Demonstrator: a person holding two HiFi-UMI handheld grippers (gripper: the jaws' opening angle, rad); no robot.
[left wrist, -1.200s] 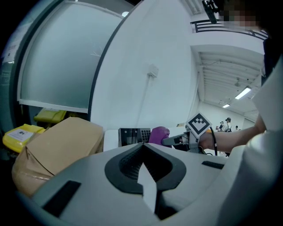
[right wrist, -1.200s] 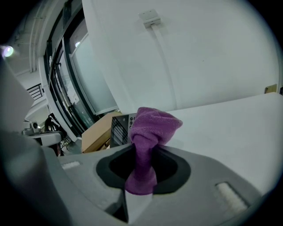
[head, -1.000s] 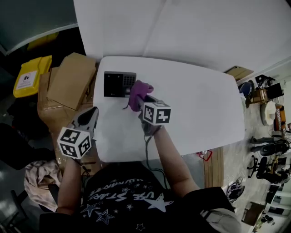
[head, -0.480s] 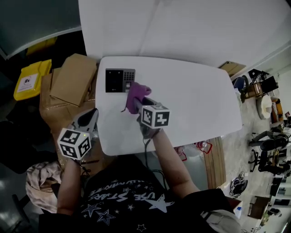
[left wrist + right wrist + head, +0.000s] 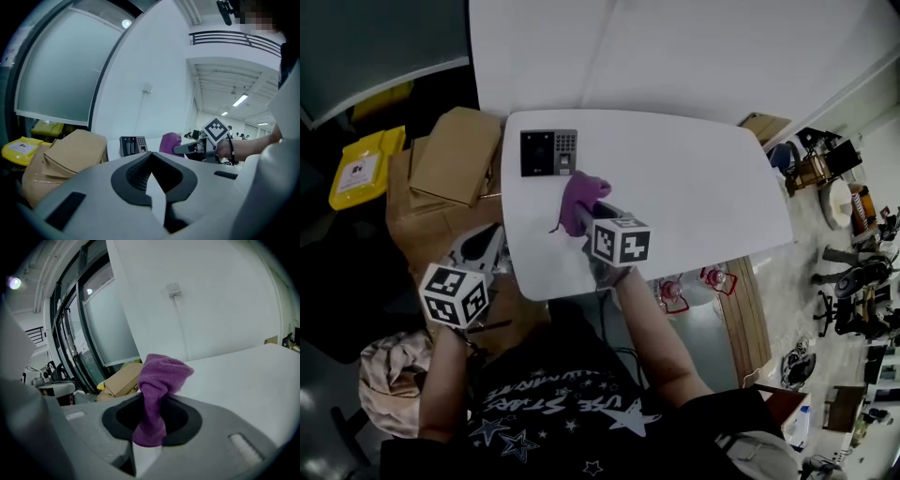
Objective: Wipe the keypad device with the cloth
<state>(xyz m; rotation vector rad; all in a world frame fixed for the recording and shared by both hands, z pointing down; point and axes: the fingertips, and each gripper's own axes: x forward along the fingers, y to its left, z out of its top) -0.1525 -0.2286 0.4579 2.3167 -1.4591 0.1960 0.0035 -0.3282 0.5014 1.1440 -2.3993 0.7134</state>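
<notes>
The keypad device [image 5: 548, 152] lay at the upper-left corner of the white surface [image 5: 703, 187], its long axis across the frame and its keys at the right end. The purple cloth [image 5: 579, 199], pinched in the right hand-held gripper [image 5: 586, 212], hung just below and right of it, not touching. The left hand-held gripper [image 5: 487, 242], jaws together on nothing, sat farther off at lower left. No print on the device or on the yellow bin [image 5: 358, 169] was legible.

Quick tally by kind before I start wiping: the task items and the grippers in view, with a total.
Keypad device: 1
Purple cloth: 1, pinched in the right gripper's jaws
Grippers: 2, the left gripper and the right gripper
Total: 4
</notes>
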